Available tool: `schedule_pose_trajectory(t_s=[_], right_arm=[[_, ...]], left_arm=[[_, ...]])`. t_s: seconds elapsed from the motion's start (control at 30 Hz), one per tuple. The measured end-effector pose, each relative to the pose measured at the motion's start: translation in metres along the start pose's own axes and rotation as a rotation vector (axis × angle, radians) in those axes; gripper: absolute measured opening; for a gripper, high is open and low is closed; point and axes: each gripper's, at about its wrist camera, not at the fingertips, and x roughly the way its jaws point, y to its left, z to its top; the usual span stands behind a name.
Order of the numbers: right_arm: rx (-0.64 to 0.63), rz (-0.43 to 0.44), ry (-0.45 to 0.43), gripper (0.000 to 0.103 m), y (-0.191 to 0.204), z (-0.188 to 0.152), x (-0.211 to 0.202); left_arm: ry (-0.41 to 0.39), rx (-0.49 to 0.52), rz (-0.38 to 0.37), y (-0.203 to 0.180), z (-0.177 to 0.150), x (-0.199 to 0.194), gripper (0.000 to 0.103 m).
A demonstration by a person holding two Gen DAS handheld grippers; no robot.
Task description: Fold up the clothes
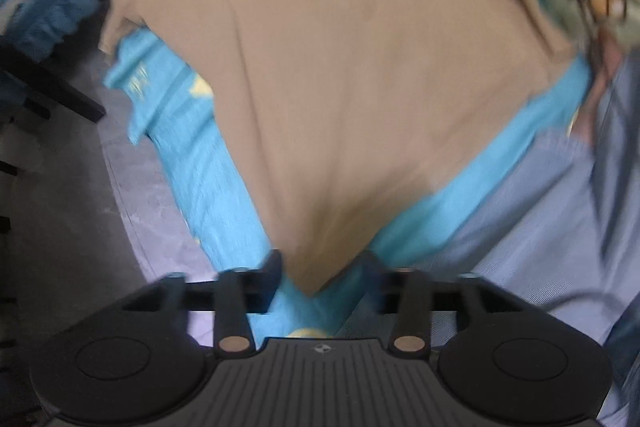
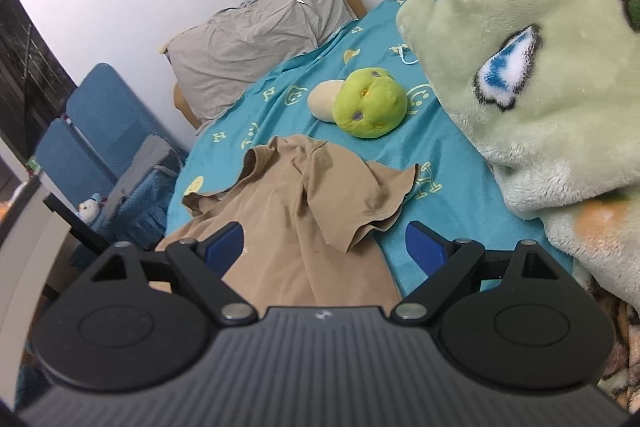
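Over the near corner of the shirt (image 1: 340, 87), holds the left gripper (image 1: 324, 267) pointing steeply down, fingers (image 1: 276, 267) half spread, the corner between them yet seemingly unpinched, though blurred. Has the shirt lying on the teal sheet (image 1: 192, 163), body mostly flat for folding. Further right, holds the right gripper (image 2: 324, 247) low and slanted above the shirt's rumpled sleeve end, fingers (image 2: 424, 247) wide and empty, probably ready for smoothing or catching a sleeve. Beyond, shows a green plush toy (image 2: 370, 103) and, far right, a fluffy blanket (image 2: 540, 87), both apart from the shirt
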Motion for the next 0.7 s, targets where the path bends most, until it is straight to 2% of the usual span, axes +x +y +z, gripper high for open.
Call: schedule_pose_trajectory(t_s=[0.17,0.3,0.37,0.43,0.57,0.7], right_arm=[[-0.033,0.024,0.017,0.089,0.001,0.000,-0.004],[0.000,0.040,0.039,0.089,-0.004,0.000,-0.003],[0.031,0.050,0.049,0.089,-0.008,0.000,-0.001],[0.067,0.064,0.059,0.089,-0.012,-0.001,0.002],[0.132,0.085,0.080,0.089,-0.021,-0.007,0.019],[0.067,0.038,0.175,0.088,-0.014,-0.004,0.066]], left_arm=[[-0.295,-0.119,-0.008,-0.025,0.038,-0.031,0.078],[-0.530,-0.275,-0.011,-0.033,0.075,-0.029,0.086],[-0.611,-0.367,-0.015,-0.034,0.095,-0.018,0.090],[-0.654,-0.427,0.018,-0.038,0.112,-0.004,0.093],[-0.676,-0.459,0.092,-0.039,0.124,0.028,0.093],[-0.665,-0.527,0.061,-0.013,0.105,0.062,0.093]])
